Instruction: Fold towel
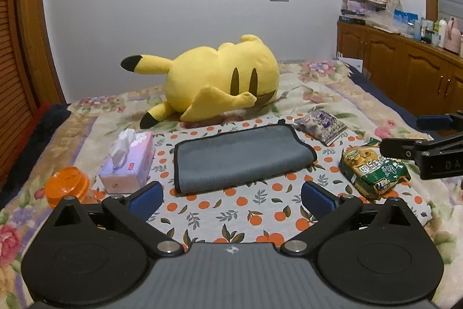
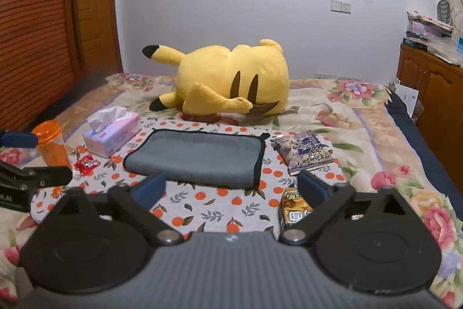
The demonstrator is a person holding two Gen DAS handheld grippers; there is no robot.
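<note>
Left tongs (image 1: 231,194): bottom of left view, black ribbed body, round pivot discs, blue padded tips spread wide, holding nothing.
Right tongs (image 2: 231,187): bottom of right view, same build, blue tips spread wide, nothing between them.
Mat (image 1: 231,217): thin pale cloth, orange-fruit and leaf print, flat on the bed under the tongs.
Towel (image 1: 240,157): centre frame on the mat, grey soft pile, black stitched edging, folded into a flat rectangle, rounded fold at one end; apart from both tongs.
Tissue box (image 1: 130,165): centre left, pink-lilac soft pack, white tissue sticking up.
Orange bottle (image 2: 52,145): translucent plastic cylinder, upright, left edge of right view.
Red wrapper (image 2: 86,164): crinkled foil, just beside the bottle.
Green snack bag (image 1: 373,170): glossy crumpled foil, right of towel.
Purple snack bag (image 1: 321,126): flat printed pouch, upper right of towel.
Plush (image 1: 220,77): yellow fleece, rounded, black-tipped ears, lying on its side above the towel.
Bed (image 1: 332,94): floral blanket.
</note>
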